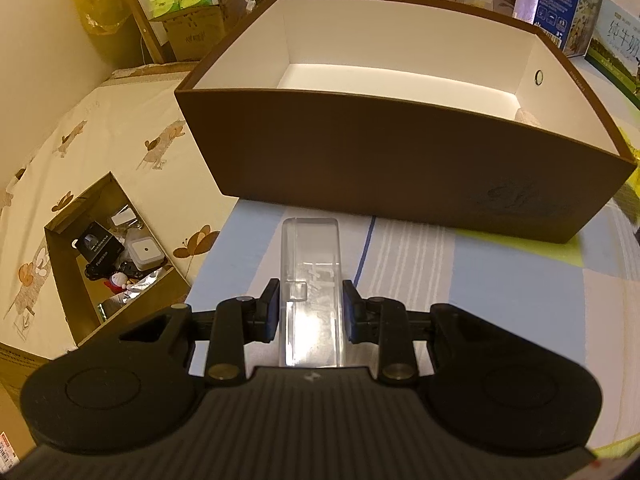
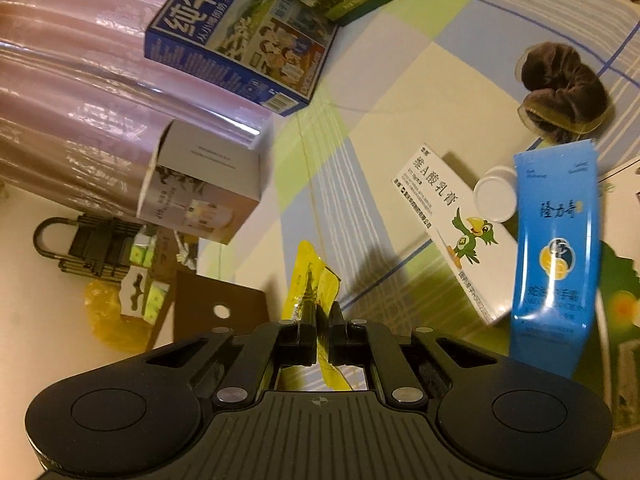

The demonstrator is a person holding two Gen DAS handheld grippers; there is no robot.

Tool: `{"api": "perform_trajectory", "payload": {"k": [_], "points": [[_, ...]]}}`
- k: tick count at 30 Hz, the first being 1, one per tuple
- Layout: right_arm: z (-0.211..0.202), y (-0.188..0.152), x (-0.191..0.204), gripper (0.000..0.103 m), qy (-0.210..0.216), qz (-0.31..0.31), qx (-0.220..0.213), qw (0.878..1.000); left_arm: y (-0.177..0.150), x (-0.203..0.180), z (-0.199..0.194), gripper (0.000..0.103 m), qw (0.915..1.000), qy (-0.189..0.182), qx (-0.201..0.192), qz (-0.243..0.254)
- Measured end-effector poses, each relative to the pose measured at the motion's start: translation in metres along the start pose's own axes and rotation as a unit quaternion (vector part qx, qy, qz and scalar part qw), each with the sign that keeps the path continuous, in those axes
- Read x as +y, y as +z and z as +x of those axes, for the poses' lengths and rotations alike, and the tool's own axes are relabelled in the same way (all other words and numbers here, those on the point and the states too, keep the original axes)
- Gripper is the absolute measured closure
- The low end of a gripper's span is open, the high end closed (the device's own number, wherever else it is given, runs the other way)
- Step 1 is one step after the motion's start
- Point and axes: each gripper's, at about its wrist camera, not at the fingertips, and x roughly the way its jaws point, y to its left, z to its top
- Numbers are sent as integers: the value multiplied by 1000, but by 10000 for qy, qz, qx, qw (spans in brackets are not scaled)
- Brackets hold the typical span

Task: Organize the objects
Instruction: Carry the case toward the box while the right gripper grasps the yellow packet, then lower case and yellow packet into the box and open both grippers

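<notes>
In the left wrist view my left gripper is shut on a clear plastic case, held above the checked cloth just in front of a large brown box with a white inside. A pale object lies in the box's right corner. In the right wrist view my right gripper is shut on a yellow sachet, lifted above the cloth. On the cloth to the right lie a white ointment carton with a green bird, a blue hand-cream tube, a white cap and a brown scrunchie.
A blue milk carton and a small humidifier box stand by the pink curtain. The brown box's corner sits left of the right gripper. An open cardboard box of odds and ends sits on the floor at left.
</notes>
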Motion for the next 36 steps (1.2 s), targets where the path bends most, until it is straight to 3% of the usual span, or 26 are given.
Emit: {"api": "perform_trajectory", "payload": {"k": [11,21,29,36], "points": [[-40,-10,29,102,347,-193,188,9990,2,7,-37,77,9995,-7,-313,-79],[-58,-31,80,102,937,-452,426,9937,31,12,-72,77,9977,-216,-586,-256],[-37,-55,134,102,1156,-864,795,9863,61,4,-76,77,9957,-549,-714,-216],[8,-89,178,102,777,-1448,941,9819,92,-10,-60,77,9942,-787,-730,-42]]}}
